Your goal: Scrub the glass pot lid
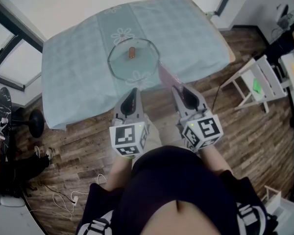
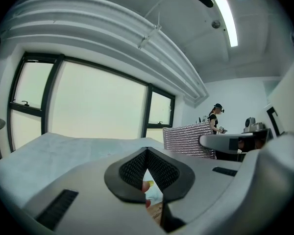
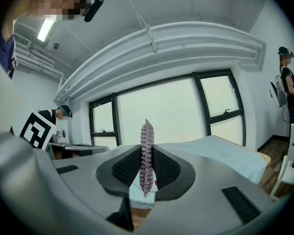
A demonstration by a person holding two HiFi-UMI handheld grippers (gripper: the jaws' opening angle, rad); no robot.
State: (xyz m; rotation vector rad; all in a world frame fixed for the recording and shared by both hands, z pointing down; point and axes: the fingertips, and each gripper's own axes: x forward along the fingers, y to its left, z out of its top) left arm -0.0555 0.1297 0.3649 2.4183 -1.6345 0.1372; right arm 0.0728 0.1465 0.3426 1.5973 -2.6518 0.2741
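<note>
The glass pot lid with a brown knob lies flat near the front edge of a table under a pale blue cloth. My left gripper hovers just short of the table's front edge, below the lid, shut with nothing between its jaws. My right gripper is beside it, to the right, shut on a thin pink-purple scrub cloth that sticks up and forward from the jaws toward the lid's right rim. Neither gripper touches the lid.
A white chair stands to the right of the table on the wooden floor. White cables lie on the floor at the lower left, near a black stool. A silvery quilted panel and a standing person are off to one side.
</note>
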